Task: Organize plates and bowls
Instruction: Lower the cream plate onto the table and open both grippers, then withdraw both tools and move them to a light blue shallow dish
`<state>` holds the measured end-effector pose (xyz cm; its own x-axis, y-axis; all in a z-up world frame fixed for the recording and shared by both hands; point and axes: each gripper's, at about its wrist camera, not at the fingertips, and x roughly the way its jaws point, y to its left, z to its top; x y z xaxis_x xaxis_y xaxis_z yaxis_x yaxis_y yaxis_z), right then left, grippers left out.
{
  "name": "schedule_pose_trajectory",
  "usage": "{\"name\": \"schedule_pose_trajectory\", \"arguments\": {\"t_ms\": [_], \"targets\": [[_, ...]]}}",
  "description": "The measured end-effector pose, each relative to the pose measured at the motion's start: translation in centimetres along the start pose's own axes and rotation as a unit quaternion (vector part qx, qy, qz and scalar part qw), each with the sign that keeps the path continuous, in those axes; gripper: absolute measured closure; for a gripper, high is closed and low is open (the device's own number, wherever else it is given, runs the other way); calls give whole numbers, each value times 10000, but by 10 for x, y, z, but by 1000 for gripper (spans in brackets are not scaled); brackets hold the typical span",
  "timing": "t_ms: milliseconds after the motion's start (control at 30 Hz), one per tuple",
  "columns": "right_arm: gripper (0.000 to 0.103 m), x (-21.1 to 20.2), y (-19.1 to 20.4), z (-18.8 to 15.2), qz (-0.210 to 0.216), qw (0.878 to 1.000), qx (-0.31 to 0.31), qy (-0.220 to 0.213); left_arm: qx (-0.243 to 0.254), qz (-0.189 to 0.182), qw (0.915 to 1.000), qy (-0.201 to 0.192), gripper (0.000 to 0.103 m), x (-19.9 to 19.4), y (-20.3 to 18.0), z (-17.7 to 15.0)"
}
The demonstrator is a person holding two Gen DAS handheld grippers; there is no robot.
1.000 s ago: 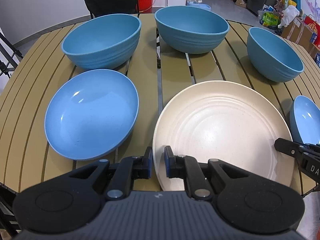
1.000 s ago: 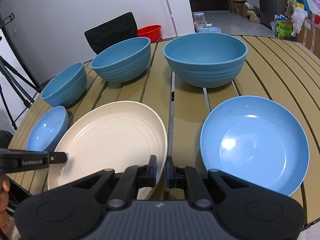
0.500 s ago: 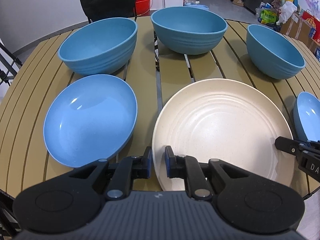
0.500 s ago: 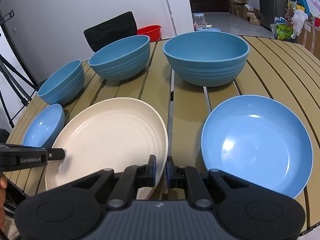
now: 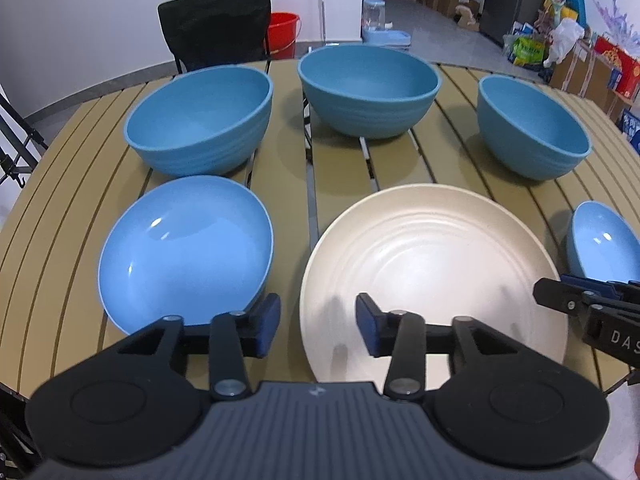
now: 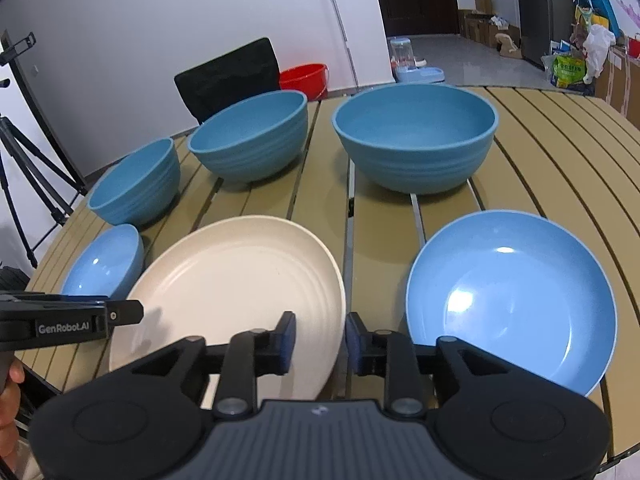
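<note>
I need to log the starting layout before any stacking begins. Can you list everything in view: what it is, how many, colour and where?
deep bowls: three, darker blue, in a row along the far side of the table.
cream plate: one, near side, between the two grippers.
blue plate: one, light blue, near side, beside the cream plate.
small bowl: one, light blue, near edge, on the cream plate's other side.
table: one, tan, slatted.
chair: one, black, behind the table.
bucket: one, red, on the floor by the chair.
left gripper: black, jaws opening, nothing between them, near the cream plate's edge.
right gripper: black, jaws opening around the cream plate's rim, not pressing.
</note>
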<state>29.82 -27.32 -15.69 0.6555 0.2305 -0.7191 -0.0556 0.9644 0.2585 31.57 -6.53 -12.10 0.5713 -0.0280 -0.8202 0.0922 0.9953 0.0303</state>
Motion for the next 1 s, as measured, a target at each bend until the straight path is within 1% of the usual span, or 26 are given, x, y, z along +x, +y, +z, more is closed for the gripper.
{"name": "schedule_pose_trajectory", "arguments": {"t_ms": [67,300,367,400,500,567,600,667,767,800,1000], "targets": [[71,-4,2,1,14,10000,-5,-49,-28,-66,10000,-40,53,-5,1,0],[48,-19,13,3,80,9997,-112,-215,-79,-88,9994,-340,36,-26,4,-2],[43,-23,16,3,92,9995,-127,-258,-102,-73,9989,-450,30,-32,6,-4],[40,-25,17,3,100,9995,-128,-277,-121,-86,9987,-498,29,-35,7,-5],[29,-31,21,2,103,9993,-147,-334,-170,-162,9977,-631,16,-45,11,-10],[20,-35,24,0,85,9992,-169,-363,-176,-133,9971,-734,6,-52,12,-13],[15,-37,25,-1,78,9991,-176,-377,-178,-127,9966,-794,4,-56,13,-15],[13,-41,26,-2,74,9990,-176,-405,-177,-127,9954,-930,0,-64,15,-19],[5,-46,29,-4,69,9989,-183,-432,-218,-163,9931,-1142,0,-76,19,-25],[0,-48,29,-5,64,9988,-189,-439,-224,-156,9926,-1186,0,-79,20,-26],[0,-62,35,-8,15,9984,-225,-517,-261,-185,9899,-1379,0,-96,25,-36]]}}
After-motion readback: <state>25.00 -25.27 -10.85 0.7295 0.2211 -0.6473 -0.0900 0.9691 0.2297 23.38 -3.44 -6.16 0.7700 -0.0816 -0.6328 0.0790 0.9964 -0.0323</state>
